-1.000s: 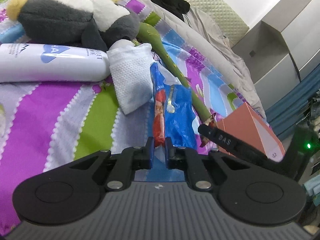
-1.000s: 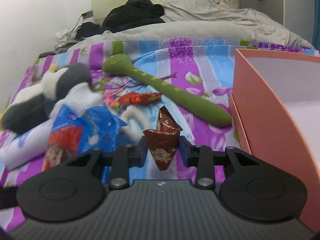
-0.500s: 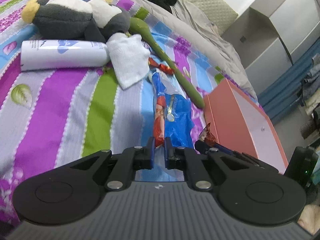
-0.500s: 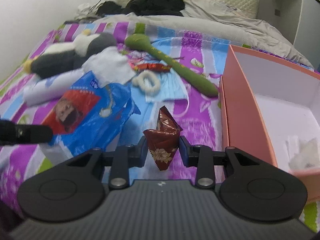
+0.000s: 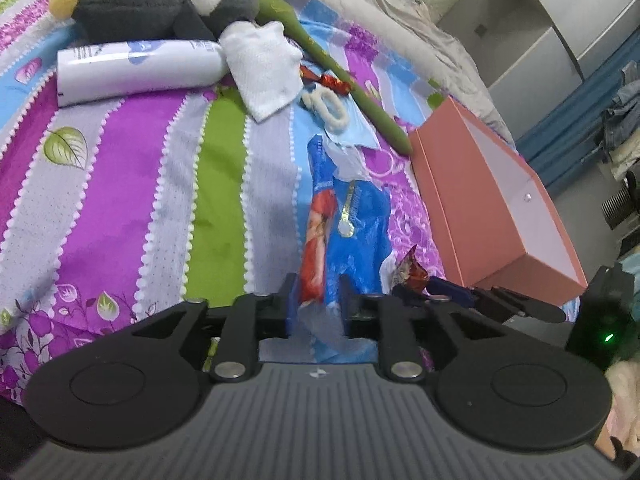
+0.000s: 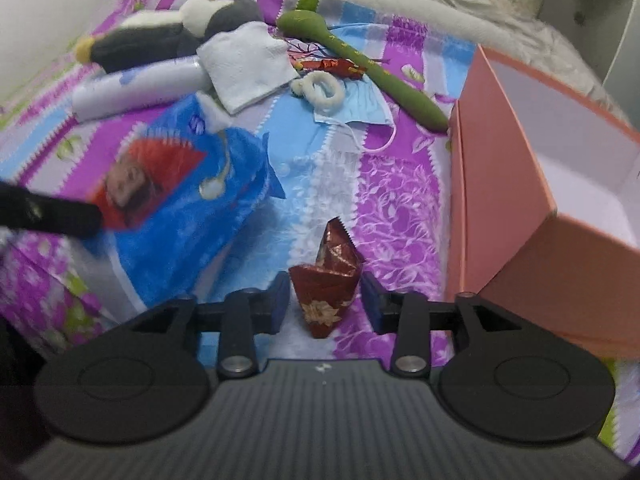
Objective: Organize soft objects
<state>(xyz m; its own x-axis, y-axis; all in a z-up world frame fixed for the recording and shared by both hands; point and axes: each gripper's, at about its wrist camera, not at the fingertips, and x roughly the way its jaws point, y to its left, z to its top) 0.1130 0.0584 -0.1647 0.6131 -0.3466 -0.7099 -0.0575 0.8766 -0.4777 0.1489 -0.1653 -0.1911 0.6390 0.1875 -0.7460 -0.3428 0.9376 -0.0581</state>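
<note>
Here the left gripper (image 5: 316,308) was clamped on the end of one blue tissue pack (image 5: 352,232), which hung from it above the striped bedspread (image 5: 120,184); in the right view the pack (image 6: 180,200) showed tilted and blurred. The right gripper (image 6: 322,300) pinched one dark red foil wrapper (image 6: 326,280) between its fingers, and it sat low beside the left tool in the left view (image 5: 408,270). Open bedspread lay to the left of the pack, broad and bare up to the white tube (image 5: 136,68). To the right the room ended at one pink open box (image 5: 496,208), whose near long wall stood just beside the wrapper's side in the right view (image 6: 496,184); its white inside faced up. Beyond the box the bed edge dropped toward grey cabinets (image 5: 532,28). Farther up the bed lay the clutter: one grey-and-white plush toy (image 5: 160,0), one white cloth (image 5: 264,68) overlapping the tube's end, one long green plush stick (image 6: 368,64) running diagonally to the box's far corner, one white fuzzy ring (image 6: 320,88) resting on one blue face mask (image 6: 360,108), and one small red candy wrapper (image 6: 332,65) touching the stick. These lay between the grippers and the headboard, well apart from both held items.
</note>
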